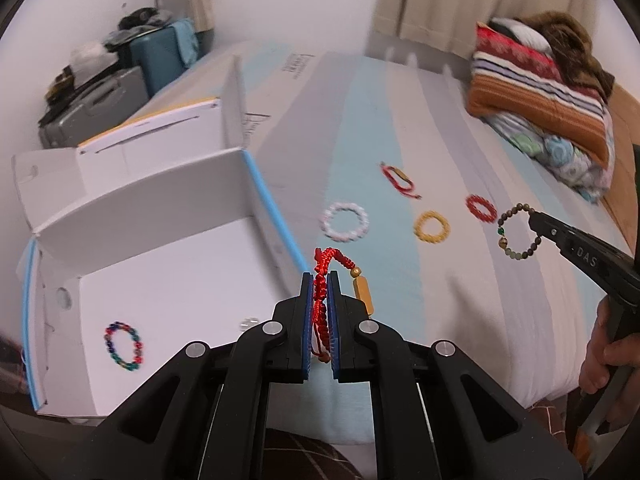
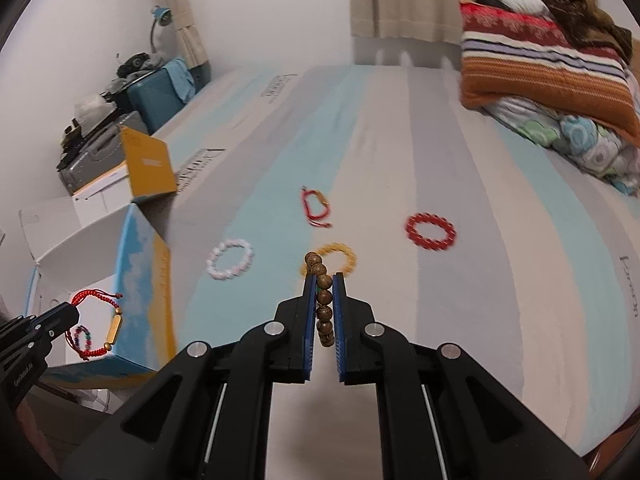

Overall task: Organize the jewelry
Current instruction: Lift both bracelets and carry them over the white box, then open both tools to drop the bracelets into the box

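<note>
Low in the frame, the left gripper (image 1: 320, 304) pinches a red cord bracelet (image 1: 322, 280); the open box (image 1: 168, 300) lies just left. Farther right, the right gripper (image 2: 324, 304) clamps a wooden bead bracelet (image 2: 323, 304).

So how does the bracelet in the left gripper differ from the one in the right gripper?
The red cord bracelet is knotted string with a gold tube charm; the wooden bead bracelet is round brown beads. The left gripper holds its bracelet beside the open box; the right gripper holds its bracelet over the bed. Both are clamped, hanging free.
</note>
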A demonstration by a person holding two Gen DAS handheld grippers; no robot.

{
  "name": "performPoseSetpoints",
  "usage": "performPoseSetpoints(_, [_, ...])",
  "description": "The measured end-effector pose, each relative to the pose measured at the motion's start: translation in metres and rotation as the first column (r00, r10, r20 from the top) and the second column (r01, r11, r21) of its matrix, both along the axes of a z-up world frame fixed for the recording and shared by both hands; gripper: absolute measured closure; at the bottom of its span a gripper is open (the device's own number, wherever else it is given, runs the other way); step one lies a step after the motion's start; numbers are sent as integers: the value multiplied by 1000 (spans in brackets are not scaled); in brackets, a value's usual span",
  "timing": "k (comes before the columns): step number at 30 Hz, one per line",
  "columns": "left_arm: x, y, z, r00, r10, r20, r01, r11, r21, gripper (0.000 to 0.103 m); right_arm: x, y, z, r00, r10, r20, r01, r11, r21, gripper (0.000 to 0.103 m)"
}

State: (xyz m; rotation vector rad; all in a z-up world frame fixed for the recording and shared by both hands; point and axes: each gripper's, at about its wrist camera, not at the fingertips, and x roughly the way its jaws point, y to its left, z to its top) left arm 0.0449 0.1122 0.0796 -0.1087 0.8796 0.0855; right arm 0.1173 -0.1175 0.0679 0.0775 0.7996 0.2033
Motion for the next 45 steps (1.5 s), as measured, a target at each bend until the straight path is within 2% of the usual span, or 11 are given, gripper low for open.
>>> performPoseSetpoints(8, [-13,66,3,994,106,-1,-106,994,-3,96,-1,59,19,996,83,28,-83,997,0,96])
performPoseSetpoints(16, [-33,129,0,978,208,-18,-208,978,7,96,-5,122,33,983,174,51,-174,985,6,96])
performPoseSetpoints(26, [-64,193,-9,946,321,-48,-320,947,34,96,-23,206,46,944,323,63,-323,946,-2,96])
performPoseSetpoints(29, [-69,206,-16,938,338,-74,-336,941,31,96,-28,231,40,931,362,50,-361,932,-28,96])
performPoseSetpoints(34, [-71,215,-33,924,359,-132,-357,933,39,96,-31,262,15,910,414,-26,-415,909,-46,96])
performPoseSetpoints(39, [-70,218,-46,915,371,-160,-368,929,50,96,-33,276,-12,897,433,-87,-439,897,-61,96])
performPoseSetpoints(45, [-69,219,-56,912,369,-177,-367,929,49,96,-30,282,-27,894,431,-122,-441,894,-79,94])
